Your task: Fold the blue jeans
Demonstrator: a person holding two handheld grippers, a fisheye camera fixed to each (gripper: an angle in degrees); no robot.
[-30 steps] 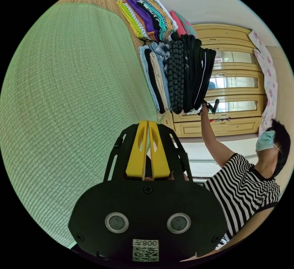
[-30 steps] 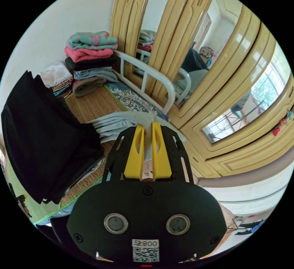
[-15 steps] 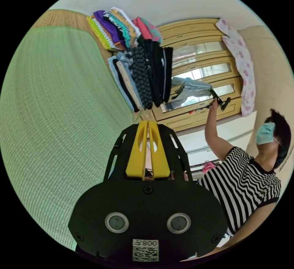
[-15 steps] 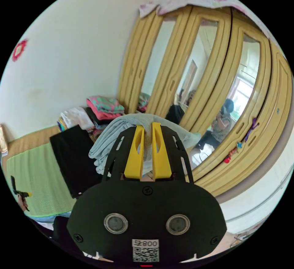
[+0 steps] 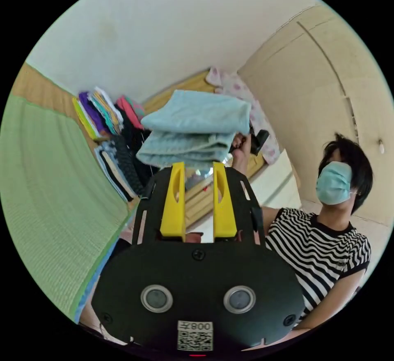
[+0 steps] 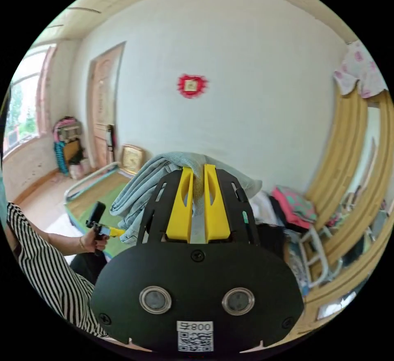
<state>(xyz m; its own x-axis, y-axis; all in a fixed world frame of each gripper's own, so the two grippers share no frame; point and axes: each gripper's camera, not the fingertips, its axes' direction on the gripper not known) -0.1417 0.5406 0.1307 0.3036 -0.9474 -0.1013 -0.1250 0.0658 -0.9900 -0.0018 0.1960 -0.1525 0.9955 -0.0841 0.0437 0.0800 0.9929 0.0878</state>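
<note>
In the left gripper view, the left gripper (image 5: 195, 180) now has its yellow jaws apart with nothing between them; earlier they were together. The bundled light blue denim jeans (image 5: 195, 131) hang in the air before it, away from the green woven mat (image 5: 49, 196). In the right gripper view, the right gripper (image 6: 198, 184) stays clamped on the jeans (image 6: 141, 194), now lifted high.

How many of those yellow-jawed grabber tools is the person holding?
2. The right gripper is clamped on the light blue jeans, held up in the air; the left gripper, jaws apart, sits just below the bundle.
</note>
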